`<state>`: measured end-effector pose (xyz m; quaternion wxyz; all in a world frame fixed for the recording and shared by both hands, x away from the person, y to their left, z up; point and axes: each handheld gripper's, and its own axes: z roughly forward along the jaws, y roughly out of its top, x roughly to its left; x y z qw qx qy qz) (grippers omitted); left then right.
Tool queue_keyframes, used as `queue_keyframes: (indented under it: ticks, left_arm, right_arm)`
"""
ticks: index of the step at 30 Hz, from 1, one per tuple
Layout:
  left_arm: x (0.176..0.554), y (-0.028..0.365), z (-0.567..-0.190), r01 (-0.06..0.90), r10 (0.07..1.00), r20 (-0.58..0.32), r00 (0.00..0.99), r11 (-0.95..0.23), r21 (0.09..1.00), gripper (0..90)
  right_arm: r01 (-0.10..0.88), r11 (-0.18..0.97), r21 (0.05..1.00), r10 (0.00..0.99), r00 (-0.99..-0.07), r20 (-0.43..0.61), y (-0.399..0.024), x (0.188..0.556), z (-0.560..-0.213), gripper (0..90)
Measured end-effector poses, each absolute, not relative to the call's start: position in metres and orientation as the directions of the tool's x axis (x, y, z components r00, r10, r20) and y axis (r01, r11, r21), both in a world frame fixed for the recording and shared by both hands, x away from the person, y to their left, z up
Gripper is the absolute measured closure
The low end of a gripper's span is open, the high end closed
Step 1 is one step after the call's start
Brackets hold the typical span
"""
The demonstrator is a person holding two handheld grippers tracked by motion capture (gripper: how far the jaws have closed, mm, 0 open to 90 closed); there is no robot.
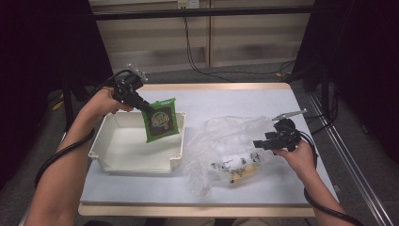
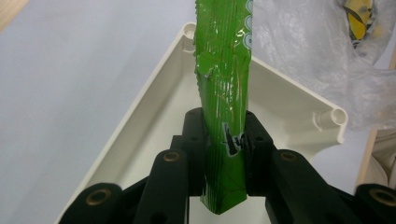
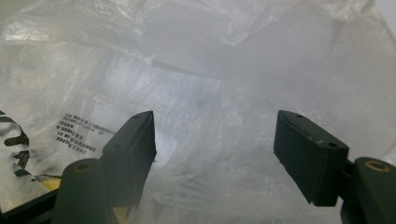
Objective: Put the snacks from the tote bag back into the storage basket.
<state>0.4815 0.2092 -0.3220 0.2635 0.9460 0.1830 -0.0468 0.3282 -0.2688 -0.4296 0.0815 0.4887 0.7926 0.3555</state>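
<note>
- Over the white tray [image 1: 106,155], the left gripper [image 1: 149,111] pinches a green packet [image 1: 161,121] hanging long-ways down; the tray floor lies right below.
- Far right, the right gripper [image 1: 259,144] gapes wide at the plastic bag [image 1: 221,141].

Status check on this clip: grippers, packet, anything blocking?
Left gripper shut on flat green foil snack packet, held above the white plastic tray. Right gripper open at the crumpled clear plastic bag. Nothing blocking the tray.
</note>
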Motion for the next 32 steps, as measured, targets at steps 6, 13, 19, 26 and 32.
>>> queue_keyframes:
  ticks: [6, 13, 19, 26, 32]
  left_arm:
    - [0.493, 0.202, -0.346, 0.290, 0.265, -0.120, 0.957, -0.829, 0.478, 75.1]
    - [0.500, 0.201, -0.353, 0.251, 0.269, -0.039, 0.962, -0.825, 0.507, 64.8]
    - [0.502, 0.213, -0.344, 0.321, 0.407, 0.057, 0.912, -0.793, 0.518, 22.3]
    - [0.488, 0.228, -0.334, 0.393, 0.490, 0.024, 0.871, -0.726, 0.564, 14.8]
    - [0.473, 0.232, -0.329, 0.406, 0.496, 0.012, 0.868, -0.723, 0.559, 10.7]
  right_arm:
    - [0.724, 0.287, 0.627, 0.829, -0.515, 0.216, -0.265, 0.330, -0.435, 29.3]
    - [0.729, 0.301, 0.615, 0.827, -0.520, 0.212, -0.262, 0.333, -0.438, 29.2]
    - [0.718, 0.301, 0.628, 0.822, -0.529, 0.211, -0.260, 0.331, -0.436, 29.0]
    - [0.706, 0.297, 0.643, 0.822, -0.531, 0.204, -0.262, 0.326, -0.428, 27.3]
    - [0.687, 0.294, 0.664, 0.823, -0.535, 0.190, -0.262, 0.321, -0.417, 26.1]
